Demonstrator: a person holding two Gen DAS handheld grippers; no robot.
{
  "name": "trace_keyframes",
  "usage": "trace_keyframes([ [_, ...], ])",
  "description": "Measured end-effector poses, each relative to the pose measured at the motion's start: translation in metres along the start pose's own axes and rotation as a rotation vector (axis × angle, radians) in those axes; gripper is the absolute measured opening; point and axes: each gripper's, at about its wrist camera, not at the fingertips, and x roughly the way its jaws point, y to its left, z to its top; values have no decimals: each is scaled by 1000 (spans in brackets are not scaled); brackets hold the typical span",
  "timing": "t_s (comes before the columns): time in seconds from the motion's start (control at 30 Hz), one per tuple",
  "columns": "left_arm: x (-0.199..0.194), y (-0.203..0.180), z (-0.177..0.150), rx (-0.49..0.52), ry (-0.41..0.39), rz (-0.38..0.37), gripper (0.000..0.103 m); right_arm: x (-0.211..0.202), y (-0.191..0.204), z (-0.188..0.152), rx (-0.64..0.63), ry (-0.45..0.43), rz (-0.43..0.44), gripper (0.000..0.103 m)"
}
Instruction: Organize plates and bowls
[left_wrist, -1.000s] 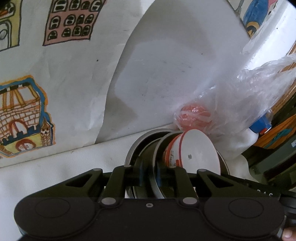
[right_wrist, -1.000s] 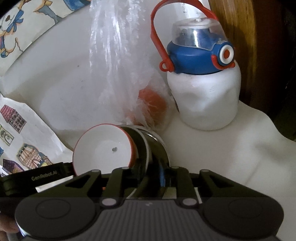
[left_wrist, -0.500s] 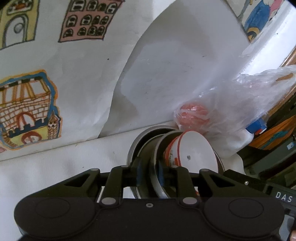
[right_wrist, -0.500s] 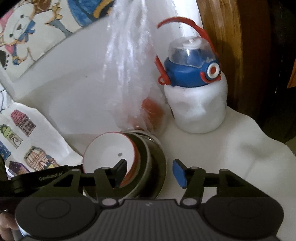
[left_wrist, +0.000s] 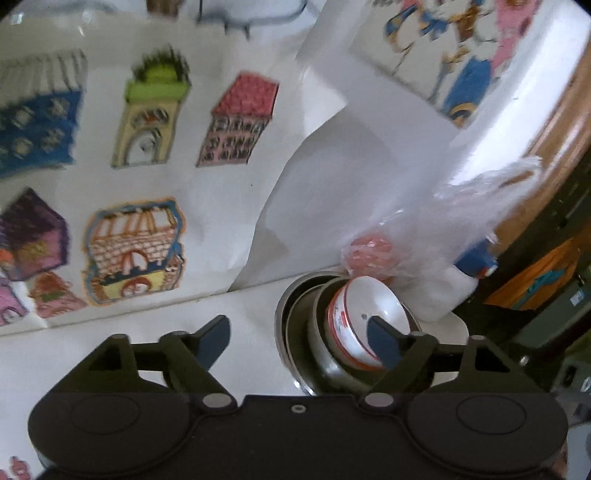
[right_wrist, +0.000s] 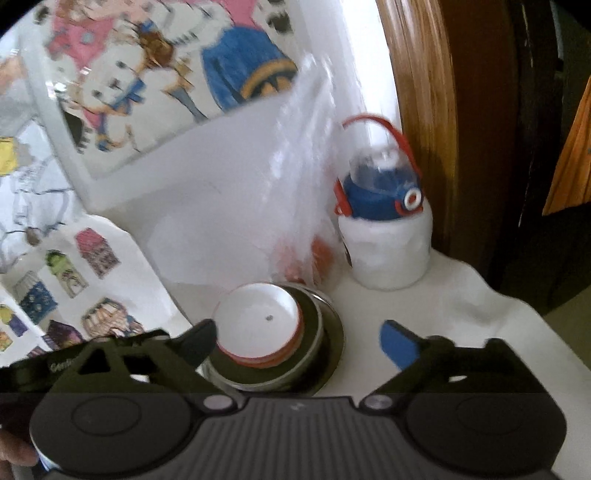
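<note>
Now both grippers' fingers (left_wrist: 214, 341) (right_wrist: 397, 349) spread wide, gripping nothing, near stacked bowls (right_wrist: 258, 328).

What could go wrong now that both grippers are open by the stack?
The white bowl sits tilted in the steel bowls, so a nudge might slide it out. The plastic bag hangs right behind the stack and could snag a finger. The left gripper has one finger over the bowl's rim and may clip it.

White red-rimmed bowl (right_wrist: 258, 325) nested – perhaps tilted – in steel bowls (right_wrist: 325, 347)
</note>
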Motion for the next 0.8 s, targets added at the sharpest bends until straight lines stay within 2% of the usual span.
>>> trace_keyframes([
  [0.13, -32, 0, -8, 58, -40, 17, 99, -24, 9, -8, -23, -51, -7, 103],
  [0.23, -54, 5, -13, 75, -74, 30, 102, -38, 17, -17, -42, -62, -6, 103],
  [0.43, -96, 9, -33, 96, -126, 36, 102, -63, 31, -46, -83, -98, -7, 103],
  [0.8, -157, 3, -103, 177, -298, 50, 102, -121, 32, -110, -96, -233, -27, 103],
])
